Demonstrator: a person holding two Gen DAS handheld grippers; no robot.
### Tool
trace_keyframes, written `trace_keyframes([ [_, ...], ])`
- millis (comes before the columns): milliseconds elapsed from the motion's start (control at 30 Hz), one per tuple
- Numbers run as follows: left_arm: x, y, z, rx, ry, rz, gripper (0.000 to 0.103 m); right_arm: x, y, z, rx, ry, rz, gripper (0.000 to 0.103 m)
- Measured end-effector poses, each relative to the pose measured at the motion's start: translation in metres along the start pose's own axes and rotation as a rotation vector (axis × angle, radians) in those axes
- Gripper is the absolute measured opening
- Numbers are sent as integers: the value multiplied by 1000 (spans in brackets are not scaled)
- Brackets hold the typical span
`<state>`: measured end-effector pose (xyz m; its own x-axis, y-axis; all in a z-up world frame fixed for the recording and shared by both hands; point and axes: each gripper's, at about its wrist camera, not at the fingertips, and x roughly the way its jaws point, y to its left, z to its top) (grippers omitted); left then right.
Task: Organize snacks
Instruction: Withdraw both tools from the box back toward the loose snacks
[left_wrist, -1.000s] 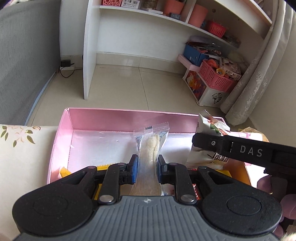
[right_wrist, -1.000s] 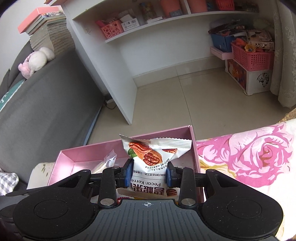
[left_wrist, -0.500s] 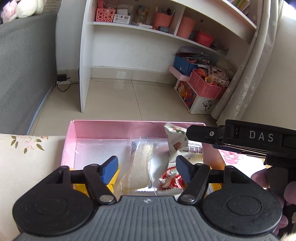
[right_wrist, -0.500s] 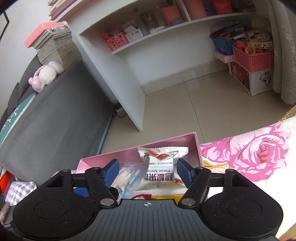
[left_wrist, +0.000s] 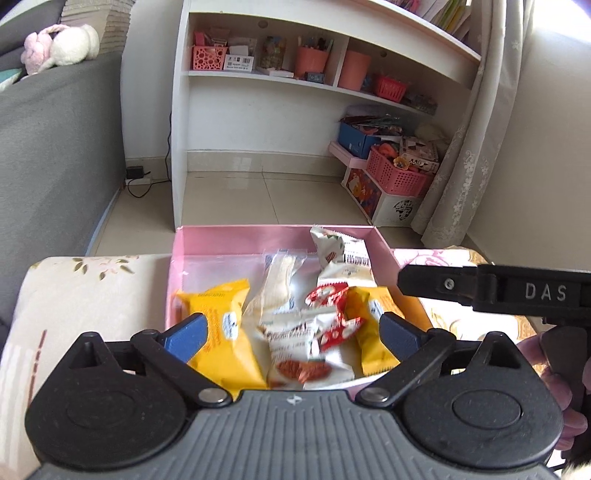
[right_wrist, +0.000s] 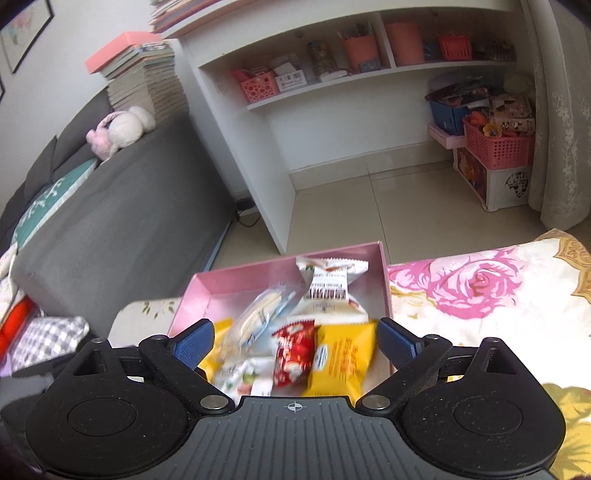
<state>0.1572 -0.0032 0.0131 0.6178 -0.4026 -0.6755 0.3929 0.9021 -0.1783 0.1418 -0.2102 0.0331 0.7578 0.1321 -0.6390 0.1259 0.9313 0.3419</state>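
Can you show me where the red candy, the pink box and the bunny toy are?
red candy (right_wrist: 293, 354), right wrist view, middle of its wrapper.
pink box (left_wrist: 243, 240), left wrist view, inside of its far wall.
bunny toy (right_wrist: 123, 127), right wrist view, its white body.

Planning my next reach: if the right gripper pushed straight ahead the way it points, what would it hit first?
Probably the red snack packet, lying between the open right gripper fingers on the pile in the pink box. Depth is unclear; the yellow packet beside it could touch too.
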Motion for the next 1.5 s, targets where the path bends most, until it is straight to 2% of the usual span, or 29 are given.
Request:
trace_keyframes([
  [167,-24,2,-21,9,-5,23,102,-24,8,-27,-24,2,-3,98],
  [300,-39,8,-37,-42,5,46,103,-40,13,-48,-22,-12,-28,100],
  [433,-51,14,-55,-51,37,80,102,-49,25,-63,-80,-15,-53,100],
  [600,-62,21,-73,-48,23,90,102,-58,37,-86,-115,-47,-34,102],
  [667,-64,23,-80,-51,21,99,102,-57,41,-96,-143,-63,-51,102],
  [833,-64,24,-94,16,3,105,103,-56,49,-118,-229,-100,-59,102],
  [1033,-63,27,-109,105,-5,50,102,-47,48,-132,-261,-87,-17,102],
  [1233,-52,26,-124,211,56,-48,86,-38,47,-140,-293,-58,6,102],
  [1300,-49,25,-127,224,72,-79,76,-35,49,-142,-307,-43,18,102],
  [1333,-48,25,-127,225,82,-91,74,-33,50,-144,-314,-35,26,102],
  [1400,-44,27,-127,209,102,-106,60,-29,53,-147,-328,-14,44,102],
  [1500,-41,32,-126,162,118,-135,48,-22,57,-148,-324,10,61,102],
])
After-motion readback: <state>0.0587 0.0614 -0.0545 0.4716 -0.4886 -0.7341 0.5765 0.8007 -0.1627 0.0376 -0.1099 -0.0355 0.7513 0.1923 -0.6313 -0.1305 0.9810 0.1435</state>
